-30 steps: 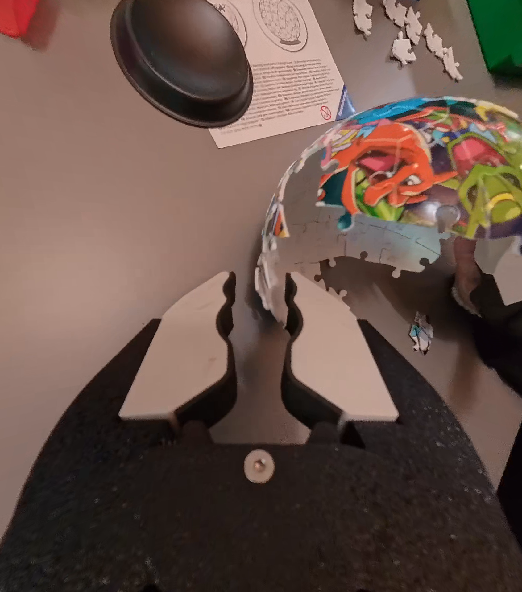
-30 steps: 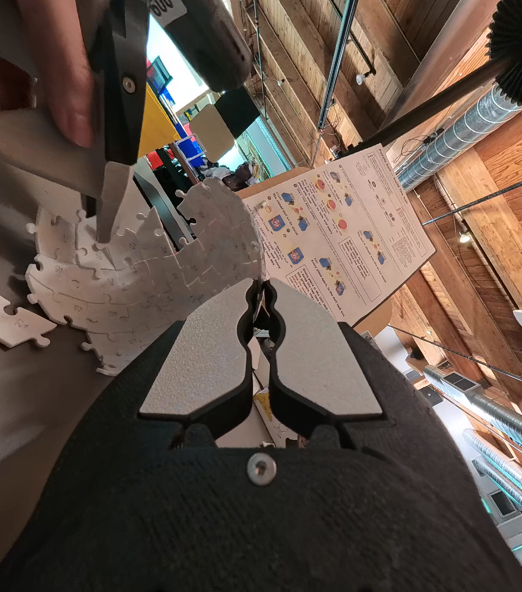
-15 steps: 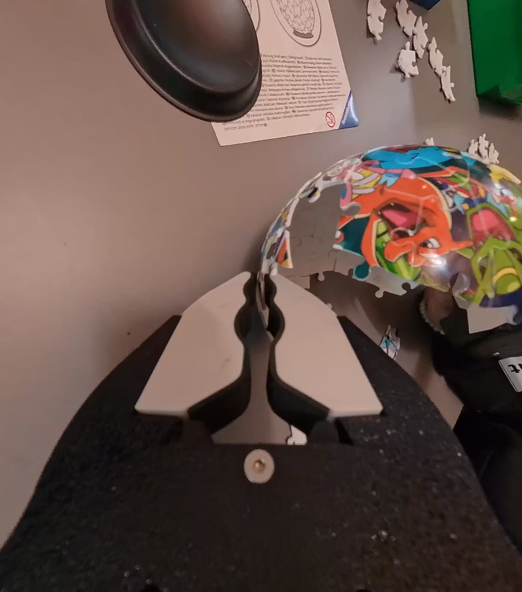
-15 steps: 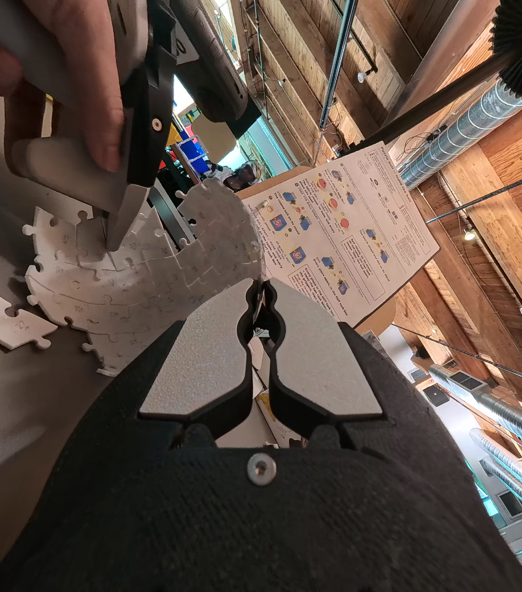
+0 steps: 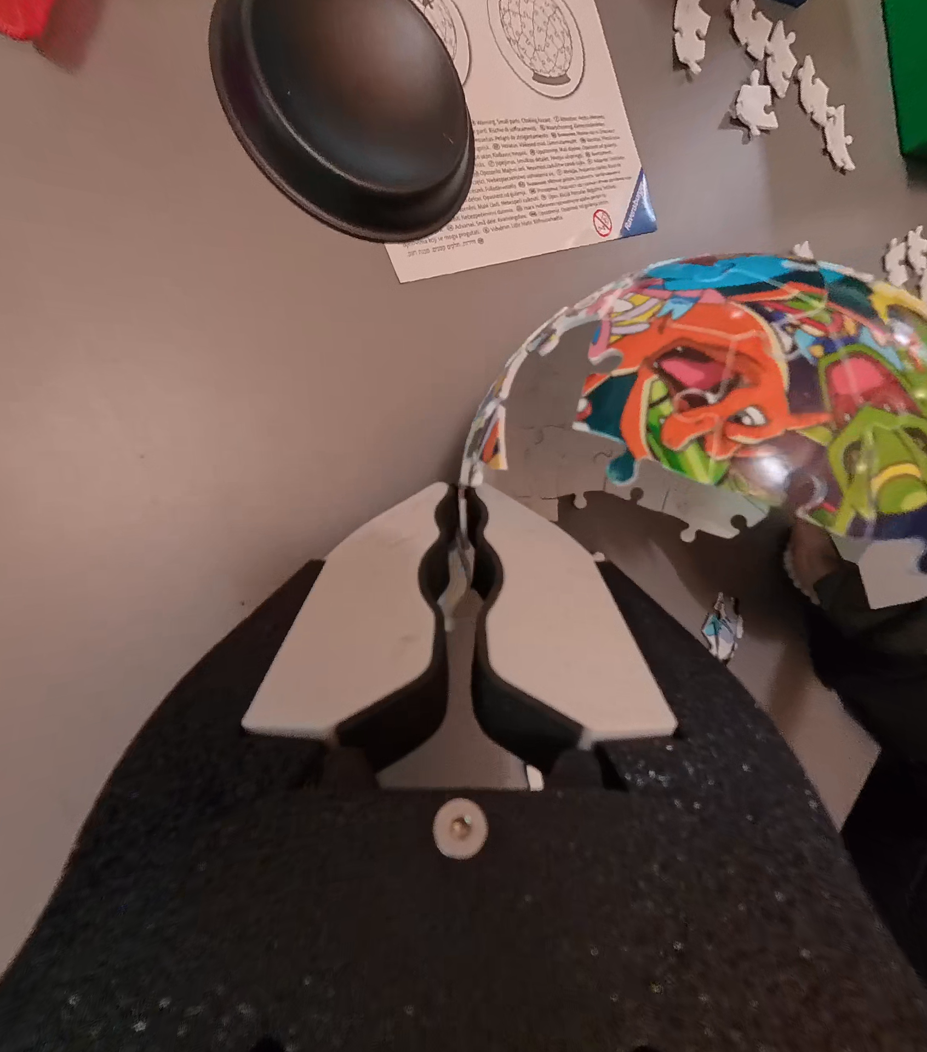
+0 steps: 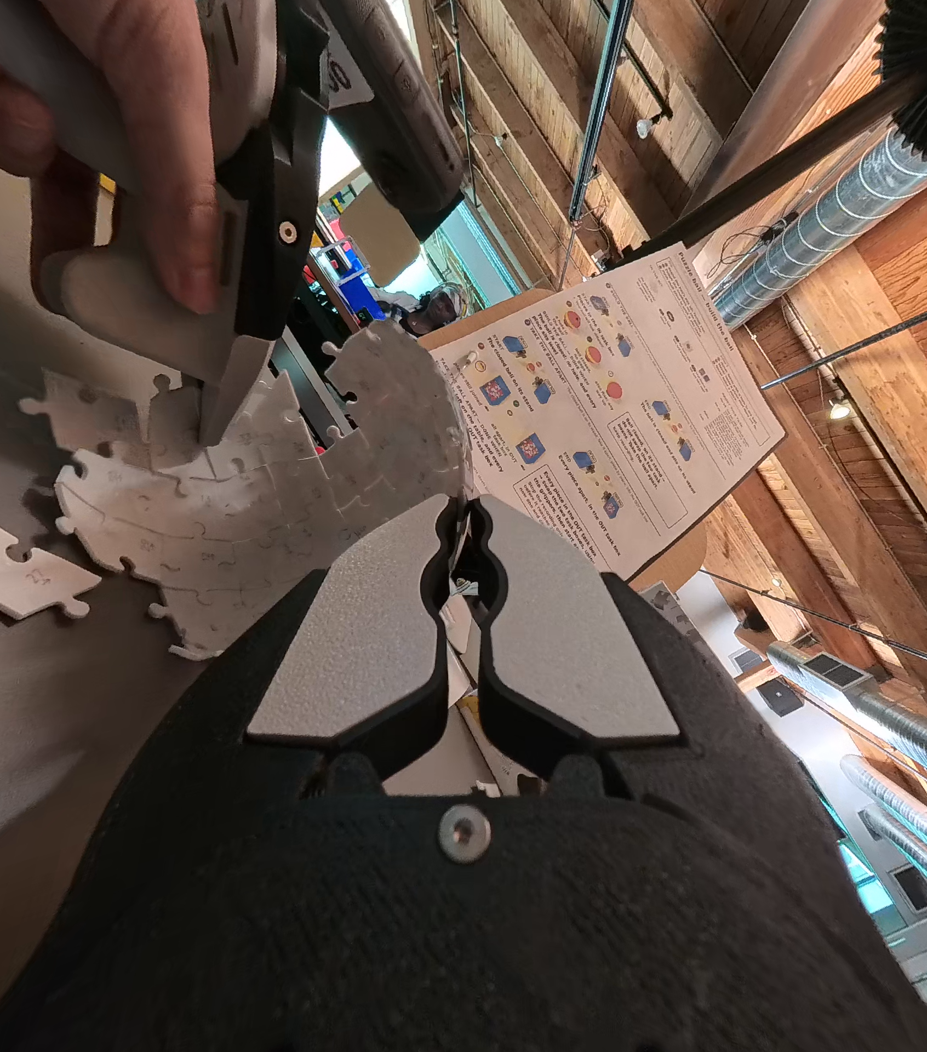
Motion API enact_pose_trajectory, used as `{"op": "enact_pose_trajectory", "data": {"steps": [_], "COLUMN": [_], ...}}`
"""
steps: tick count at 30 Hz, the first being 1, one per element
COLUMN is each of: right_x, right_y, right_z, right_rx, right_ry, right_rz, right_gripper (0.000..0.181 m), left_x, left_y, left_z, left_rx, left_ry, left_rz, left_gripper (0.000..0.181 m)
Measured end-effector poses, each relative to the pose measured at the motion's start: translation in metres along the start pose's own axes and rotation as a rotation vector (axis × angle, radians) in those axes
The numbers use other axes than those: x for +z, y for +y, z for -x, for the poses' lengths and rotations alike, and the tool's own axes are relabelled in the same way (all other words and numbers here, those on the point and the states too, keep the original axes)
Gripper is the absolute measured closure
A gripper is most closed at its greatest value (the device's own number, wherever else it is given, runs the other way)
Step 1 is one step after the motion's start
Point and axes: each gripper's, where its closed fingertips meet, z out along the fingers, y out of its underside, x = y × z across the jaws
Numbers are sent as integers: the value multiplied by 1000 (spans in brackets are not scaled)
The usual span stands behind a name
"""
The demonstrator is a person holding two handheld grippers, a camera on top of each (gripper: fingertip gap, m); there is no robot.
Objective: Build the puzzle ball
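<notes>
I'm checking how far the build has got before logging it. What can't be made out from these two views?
- Left wrist view: the far right of the puzzle ball is cut off by the frame edge.
- Left wrist view: the right gripper is mostly out of frame, its jaws behind the shell.
- Right wrist view: only the shell's grey inside shows.
- Right wrist view: the left gripper shows side-on, so its grip is unclear there.
</notes>
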Motion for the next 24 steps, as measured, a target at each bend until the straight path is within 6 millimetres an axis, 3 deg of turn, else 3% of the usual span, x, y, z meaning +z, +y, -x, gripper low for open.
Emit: {"op": "enact_pose_trajectory", "data": {"steps": [6, 12, 17, 24], "right_x": [0, 0, 1, 1], "right_y": [2, 3, 4, 12], "right_z": [-1, -2, -2, -5], "right_rx": [14, 11, 14, 32], "right_ry": [3, 4, 5, 13], "right_rz": [8, 12, 17, 53], "right_gripper": [177, 177, 178, 178], "left_x": [1, -10, -20, -30], "left_y": [1, -1, 13, 25], "left_z": [-1, 0, 11, -5], "left_rx": [23, 42, 111, 230], "left_ry": [-36, -54, -96, -49], "left_rz": [1, -30, 0, -99], "left_gripper": [177, 156, 153, 153]}}
